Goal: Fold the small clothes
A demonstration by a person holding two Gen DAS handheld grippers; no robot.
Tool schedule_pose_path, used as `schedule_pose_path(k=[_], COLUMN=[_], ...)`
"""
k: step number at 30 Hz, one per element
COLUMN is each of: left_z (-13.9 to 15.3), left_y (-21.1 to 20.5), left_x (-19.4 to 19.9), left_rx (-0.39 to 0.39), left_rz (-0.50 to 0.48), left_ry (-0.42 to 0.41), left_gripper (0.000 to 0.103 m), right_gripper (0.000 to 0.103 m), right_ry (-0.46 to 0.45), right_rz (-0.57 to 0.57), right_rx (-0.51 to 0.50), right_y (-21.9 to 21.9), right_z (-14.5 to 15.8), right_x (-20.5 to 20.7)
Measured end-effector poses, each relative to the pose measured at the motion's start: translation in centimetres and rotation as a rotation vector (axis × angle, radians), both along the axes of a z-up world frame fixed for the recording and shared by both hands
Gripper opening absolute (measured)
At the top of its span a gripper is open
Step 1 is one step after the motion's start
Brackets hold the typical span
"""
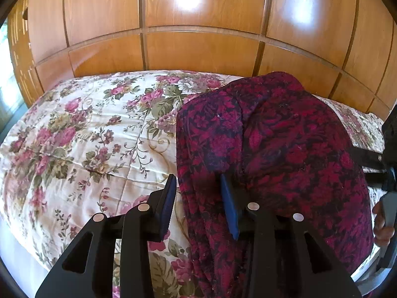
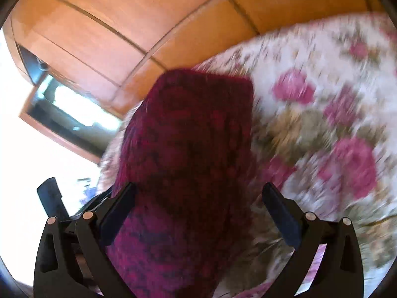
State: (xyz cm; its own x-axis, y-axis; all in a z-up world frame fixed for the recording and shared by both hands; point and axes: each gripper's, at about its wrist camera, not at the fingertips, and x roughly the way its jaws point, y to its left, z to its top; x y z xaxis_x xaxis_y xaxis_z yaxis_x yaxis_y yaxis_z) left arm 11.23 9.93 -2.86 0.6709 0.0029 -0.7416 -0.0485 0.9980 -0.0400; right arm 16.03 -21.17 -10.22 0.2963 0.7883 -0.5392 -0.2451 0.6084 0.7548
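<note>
A wall of wooden panels [image 1: 198, 49] rose behind a bed [image 1: 82, 134] under a floral quilt. The quilt's left half lay bare right up to the panels, and its far edge met the wood with no gap to be seen.

A dark red patterned garment [image 1: 285, 149] lay on the right half of the bed, its long axis running from the near edge toward the panels, with a folded, rounded end pointing at the wall.

The left gripper [image 1: 201, 203] had its fingers apart, the left one over bare quilt just beside the garment's left edge and the right one pressed into the cloth.

In the blurred right wrist view, the right gripper [image 2: 198, 213] held its fingers wide apart on either side of the garment [image 2: 188, 161], not closed on it.
</note>
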Motion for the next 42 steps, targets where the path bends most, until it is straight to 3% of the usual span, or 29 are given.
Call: schedule_pose_path(k=[5, 9, 14, 18, 23, 28, 34, 37, 40, 42], left_z=[-0.6, -1.4, -2.5, -2.4, -1.0, 1.8, 4.9, 4.7, 2.0, -0.6], left_y=[0.9, 2.4, 4.4, 4.8, 2.2, -4.8, -18.9, -26.6, -33.4, -35.9], left_x=[-0.1, -0.1, -0.6, -0.9, 0.4, 5.1, 12.4, 14.2, 14.8, 14.5], left_rx=[-0.027, -0.078, -0.225, -0.323, -0.335, -0.351, -0.308, -0.244, -0.122, -0.049], left_rz=[0.007, 0.025, 0.026, 0.044, -0.001, -0.136, -0.373, -0.49, -0.59, -0.604], left_ry=[0.013, 0.027, -0.003, -0.034, -0.068, -0.1, -0.089, -0.042, 0.062, 0.103], left_gripper=[0.036, 0.036, 0.036, 0.036, 0.034, 0.034, 0.034, 0.034, 0.034, 0.034], right_gripper=[0.101, 0.101, 0.101, 0.081, 0.074, 0.072, 0.072, 0.072, 0.071, 0.072], right_ry=[0.077, 0.068, 0.036, -0.03, -0.152, -0.261, -0.327, -0.292, -0.187, -0.118], right_rz=[0.102, 0.185, 0.215, 0.212, 0.181, 0.019, -0.258, -0.388, -0.495, -0.534], right_rx=[0.176, 0.22, 0.225, 0.207, 0.175, 0.176, 0.124, 0.067, -0.009, -0.015], right_y=[1.6, 4.6, 6.5, 6.3, 4.5, -2.4, -14.4, -19.8, -23.8, -25.3], right_z=[-2.3, -2.5, -2.0, 0.5, 4.4, 7.3, 8.3, 6.5, 2.7, 0.1], right_x=[1.1, 1.7, 2.4, 1.5, -0.3, -1.1, -1.3, -1.7, -2.1, -2.9])
